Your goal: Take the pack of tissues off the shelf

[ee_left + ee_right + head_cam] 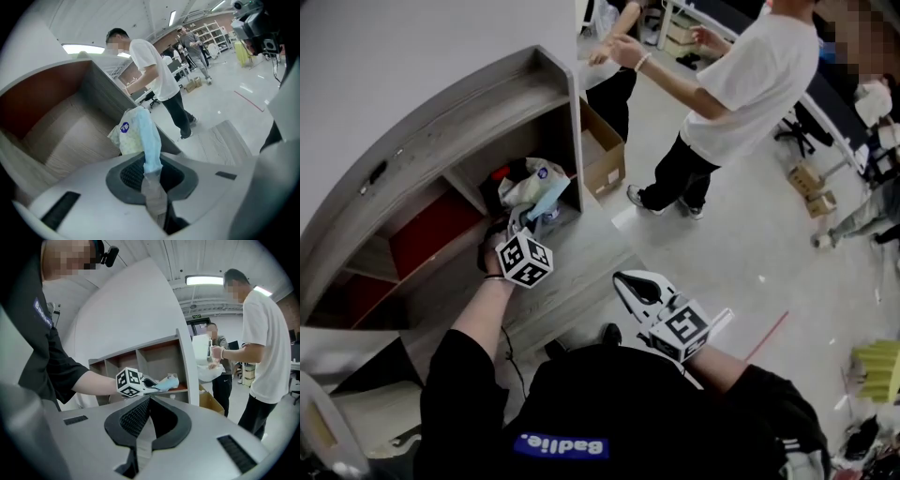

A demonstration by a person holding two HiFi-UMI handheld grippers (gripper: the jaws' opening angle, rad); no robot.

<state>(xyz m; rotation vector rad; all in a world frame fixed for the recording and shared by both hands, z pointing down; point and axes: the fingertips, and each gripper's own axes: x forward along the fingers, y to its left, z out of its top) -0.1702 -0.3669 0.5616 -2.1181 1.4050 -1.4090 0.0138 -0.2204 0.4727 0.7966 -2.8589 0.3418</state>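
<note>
Since the fingers (130, 174) of the left gripper (152, 169) pinch only the pale blue end of the pack of tissues (132, 133), at the shelf's (441, 141) front right edge, pull straight out slowly, squeezing firmly. The right gripper (149, 399), fingers pressed together and empty, hangs well apart.

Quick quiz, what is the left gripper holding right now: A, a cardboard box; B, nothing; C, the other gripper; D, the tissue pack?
D: the left gripper view shows the left gripper with its jaws pinched on the light-blue end of the tissue pack.
</note>
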